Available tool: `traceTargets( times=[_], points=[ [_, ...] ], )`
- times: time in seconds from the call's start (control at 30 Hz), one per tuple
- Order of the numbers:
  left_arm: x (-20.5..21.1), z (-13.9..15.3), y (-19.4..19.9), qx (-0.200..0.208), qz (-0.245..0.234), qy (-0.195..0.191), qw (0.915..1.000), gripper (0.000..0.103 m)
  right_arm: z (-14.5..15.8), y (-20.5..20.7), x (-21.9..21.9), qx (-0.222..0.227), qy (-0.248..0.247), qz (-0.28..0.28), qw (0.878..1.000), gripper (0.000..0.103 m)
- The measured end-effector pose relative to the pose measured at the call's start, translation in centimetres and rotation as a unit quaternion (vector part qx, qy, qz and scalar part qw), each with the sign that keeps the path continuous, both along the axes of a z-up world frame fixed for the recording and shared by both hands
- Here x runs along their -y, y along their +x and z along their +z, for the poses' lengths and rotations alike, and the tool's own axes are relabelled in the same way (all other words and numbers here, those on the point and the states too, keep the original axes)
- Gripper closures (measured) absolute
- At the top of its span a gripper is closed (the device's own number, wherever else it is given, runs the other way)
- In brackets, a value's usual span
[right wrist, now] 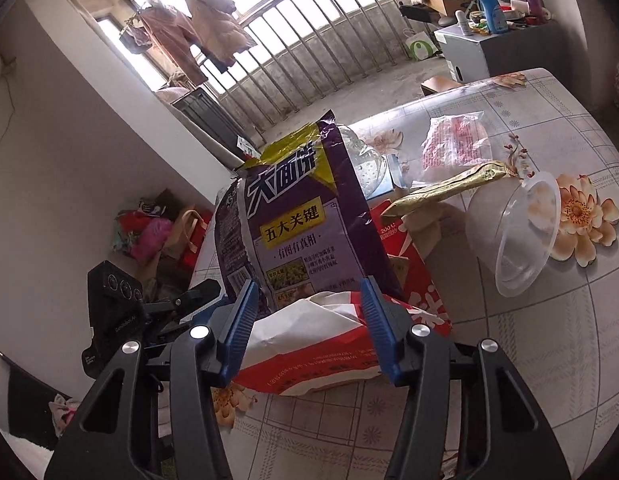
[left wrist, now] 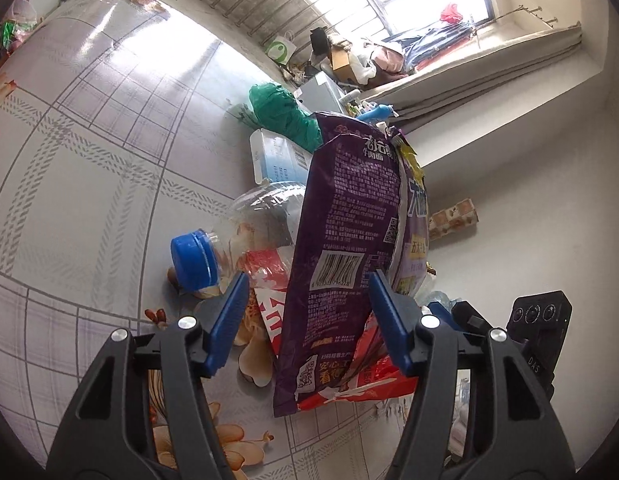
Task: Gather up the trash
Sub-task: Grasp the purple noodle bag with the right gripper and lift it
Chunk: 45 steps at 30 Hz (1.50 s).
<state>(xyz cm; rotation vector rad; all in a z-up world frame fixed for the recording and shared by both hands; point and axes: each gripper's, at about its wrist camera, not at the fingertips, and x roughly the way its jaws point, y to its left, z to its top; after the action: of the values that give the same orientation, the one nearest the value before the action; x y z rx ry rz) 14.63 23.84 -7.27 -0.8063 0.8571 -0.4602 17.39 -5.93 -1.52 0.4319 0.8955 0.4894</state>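
A purple noodle bag (left wrist: 345, 240) stands upright on a red and white bag (left wrist: 365, 384) on the table. My left gripper (left wrist: 305, 308) is open, its blue fingers on either side of the purple bag's lower part. In the right wrist view the purple bag (right wrist: 297, 224) rises behind the red and white bag (right wrist: 321, 344). My right gripper (right wrist: 305, 312) is open around the crumpled top of the red and white bag. A clear plastic bottle (left wrist: 253, 236) with a blue cap (left wrist: 193, 260) lies beside the bags.
A clear plastic bowl (right wrist: 517, 228) lies on its side, with a gold wrapper (right wrist: 445, 188) and a clear printed wrapper (right wrist: 457, 148) behind it. A green bag (left wrist: 285, 116) and a tissue pack (left wrist: 277, 156) lie further off. The flowered tablecloth (left wrist: 89, 184) covers the table.
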Motion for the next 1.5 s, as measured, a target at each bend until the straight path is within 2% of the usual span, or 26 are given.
traceTargets(
  times=[0.17,0.47,0.57,0.73,0.87,0.93,1.17,1.3,1.5],
  points=[
    [1.4,-0.2,-0.3,0.011,-0.032,-0.014,0.9993,0.047,0.2,-1.1,0.7,-0.001,-0.005,0.006,1.000,0.050],
    [4.5,1.6,-2.6,0.059,-0.095,-0.006,0.9937,0.062,-0.1,-3.9,2.4,-0.015,-0.016,0.003,1.000,0.050],
    [5.8,1.9,-3.4,0.067,-0.112,0.019,0.9913,0.063,-0.5,-5.1,3.4,-0.023,-0.015,-0.004,1.000,0.050],
    [8.6,2.9,-4.4,0.097,-0.143,0.087,0.9812,0.063,-0.7,-6.5,5.1,-0.026,-0.014,-0.022,0.999,0.050],
    [10.2,3.4,-5.4,0.110,-0.160,0.107,0.9751,0.072,-0.4,-6.7,6.8,-0.021,-0.002,-0.045,0.999,0.050],
    [11.2,3.6,-5.3,0.117,-0.174,0.116,0.9710,0.073,-0.3,-6.9,7.8,-0.020,0.005,-0.057,0.998,0.050],
    [14.7,4.1,-7.3,0.156,-0.254,0.145,0.9436,0.073,-0.8,-8.8,12.6,-0.035,0.026,-0.117,0.992,0.050],
    [16.4,3.5,-7.5,0.146,-0.287,0.136,0.9368,0.073,-1.9,-10.5,16.3,-0.053,0.054,-0.167,0.983,0.050],
    [17.8,2.5,-7.9,0.130,-0.310,0.112,0.9350,0.071,-2.4,-12.4,19.2,-0.052,0.072,-0.208,0.974,0.050]
  ],
)
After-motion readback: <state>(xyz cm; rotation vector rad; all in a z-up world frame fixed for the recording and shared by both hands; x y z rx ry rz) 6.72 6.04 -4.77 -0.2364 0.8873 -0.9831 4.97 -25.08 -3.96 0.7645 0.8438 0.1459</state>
